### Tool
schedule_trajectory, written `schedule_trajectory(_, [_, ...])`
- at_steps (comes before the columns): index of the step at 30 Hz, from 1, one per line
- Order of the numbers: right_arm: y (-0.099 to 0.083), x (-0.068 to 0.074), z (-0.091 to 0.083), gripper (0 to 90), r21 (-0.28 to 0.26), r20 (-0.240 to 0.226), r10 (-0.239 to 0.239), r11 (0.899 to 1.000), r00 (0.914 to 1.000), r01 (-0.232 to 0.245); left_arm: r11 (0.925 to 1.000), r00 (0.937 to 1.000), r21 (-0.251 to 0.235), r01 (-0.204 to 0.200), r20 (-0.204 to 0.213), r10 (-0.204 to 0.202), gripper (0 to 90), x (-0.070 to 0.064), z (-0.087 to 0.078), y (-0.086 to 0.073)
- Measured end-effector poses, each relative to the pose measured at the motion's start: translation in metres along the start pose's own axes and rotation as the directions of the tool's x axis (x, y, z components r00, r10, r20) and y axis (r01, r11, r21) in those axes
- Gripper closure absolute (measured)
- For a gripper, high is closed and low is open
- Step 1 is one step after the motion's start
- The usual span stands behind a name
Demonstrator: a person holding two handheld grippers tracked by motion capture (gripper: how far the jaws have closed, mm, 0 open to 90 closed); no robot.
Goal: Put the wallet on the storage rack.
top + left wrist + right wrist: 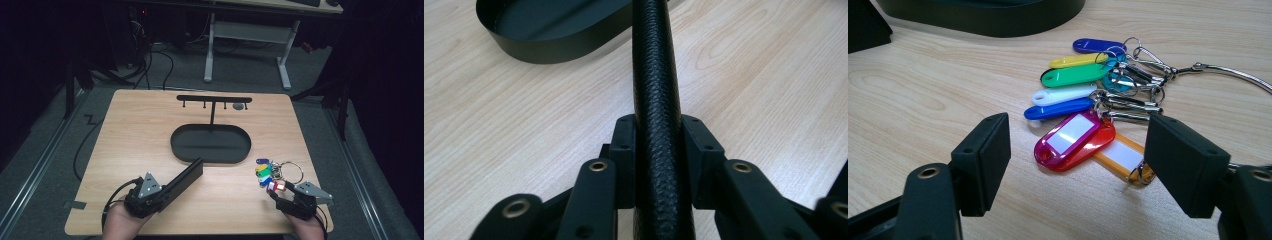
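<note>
Left gripper [161, 192] jaws clamp black textured case [655, 100], possibly leather. Right gripper [1078, 165] jaws wide apart around coloured key tags [1073, 107] on wooden table [135, 135], near black tray [210, 144].

So there's a long black case [184, 179], textured like pebbled leather, flat and narrow. It's clamped at one end in the left claw [658, 150] and sticks out diagonally toward the middle of the bench, far end just short of the oval tray. Over on the right lies a bunch of key tags [1083, 100] on a wire ring: blue, yellow, green, white, another blue, a magenta-red one and an orange one, fanned out flat on the wood. The magenta one sits right between the spread jaws of the right claw [1078, 155].
</note>
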State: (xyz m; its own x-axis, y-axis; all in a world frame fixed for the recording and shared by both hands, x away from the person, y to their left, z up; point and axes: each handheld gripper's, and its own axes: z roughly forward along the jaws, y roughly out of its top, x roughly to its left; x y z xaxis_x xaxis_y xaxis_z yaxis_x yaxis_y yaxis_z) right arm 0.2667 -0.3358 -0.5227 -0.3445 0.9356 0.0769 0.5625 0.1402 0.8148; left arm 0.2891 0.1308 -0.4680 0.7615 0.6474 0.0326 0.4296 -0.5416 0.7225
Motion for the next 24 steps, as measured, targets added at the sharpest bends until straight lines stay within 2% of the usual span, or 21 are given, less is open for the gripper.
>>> schedule_trajectory(1, [0.000,0.000,0.000,26.9,0.000,0.000,0.001,1.000,1.0000,-0.001,1.0000,1.0000,0.000,0.000,0.000,0.000,71.9,0.000,0.000,0.000])
schedule_trajectory(2, [0.000,0.000,0.000,26.9,-0.003,0.000,0.002,1.000,1.0000,-0.002,0.9997,0.9997,0.000,-0.023,-0.011,0.023,72.8,-0.003,0.000,0.000])
schedule_trajectory(3, [0.000,0.000,0.000,26.9,-0.003,0.000,0.002,1.000,1.0000,-0.002,0.9997,0.9997,0.000,-0.023,-0.011,0.023,73.3,-0.003,0.000,0.000])
schedule_trajectory(4, [0.000,0.000,-0.001,26.9,-0.004,0.003,-0.002,1.000,1.0000,0.002,0.9985,0.9984,-0.001,-0.054,-0.016,0.054,73.6,-0.006,0.000,0.001])
schedule_trajectory(5, [0.001,0.000,-0.001,26.9,-0.006,0.003,0.002,1.000,1.0000,-0.002,0.9985,0.9984,-0.001,-0.054,-0.016,0.054,73.8,-0.006,0.000,0.001])
schedule_trajectory(8, [0.001,0.000,-0.003,26.9,-0.010,0.005,0.004,1.000,1.0000,-0.004,0.9941,0.9934,-0.003,-0.109,-0.039,0.108,74.0,-0.011,0.001,0.002])
schedule_trajectory(13, [0.001,-0.002,-0.004,26.9,-0.016,0.003,0.009,1.000,1.0000,-0.008,0.9896,0.9889,-0.007,-0.144,-0.038,0.143,74.2,-0.014,0.001,0.004])
schedule_trajectory(14, [0.001,-0.003,-0.005,26.9,-0.018,0.004,0.009,1.000,1.0000,-0.009,0.9859,0.9852,-0.015,-0.167,-0.041,0.166,74.2,-0.016,0.000,0.006])
schedule_trajectory(15, [0.001,-0.003,-0.005,26.9,-0.018,0.004,0.009,1.000,1.0000,-0.009,0.9859,0.9852,-0.015,-0.167,-0.041,0.166,74.2,-0.016,0.000,0.006])
schedule_trajectory(17, [0.000,-0.004,-0.006,27.0,-0.022,0.005,0.013,1.000,0.9999,-0.013,0.9773,0.9773,-0.033,-0.209,-0.040,0.208,74.2,-0.018,-0.004,0.011])
schedule_trajectory(19, [0.000,-0.004,-0.006,27.0,-0.023,0.005,0.015,1.000,0.9999,-0.015,0.9758,0.9761,-0.037,-0.216,-0.036,0.214,74.2,-0.018,-0.004,0.013])
schedule_trajectory(20, [0.001,-0.004,-0.006,27.0,-0.024,0.007,0.011,1.000,0.9999,-0.011,0.9677,0.9688,-0.049,-0.247,-0.030,0.246,74.2,-0.018,-0.006,0.017])
schedule_trajectory(22, [0.001,-0.004,-0.007,27.0,-0.024,0.007,0.012,1.000,0.9999,-0.011,0.9576,0.9594,-0.061,-0.282,-0.038,0.280,74.1,-0.017,-0.007,0.022])
schedule_trajectory(23, [0.001,-0.004,-0.007,27.0,-0.024,0.007,0.012,1.000,0.9999,-0.011,0.9576,0.9594,-0.061,-0.282,-0.038,0.280,74.1,-0.017,-0.007,0.022])
schedule_trajectory(24, [0.001,-0.004,-0.007,27.0,-0.025,0.007,0.012,1.000,0.9999,-0.012,0.9524,0.9543,-0.065,-0.298,-0.048,0.295,74.1,-0.016,-0.007,0.024])
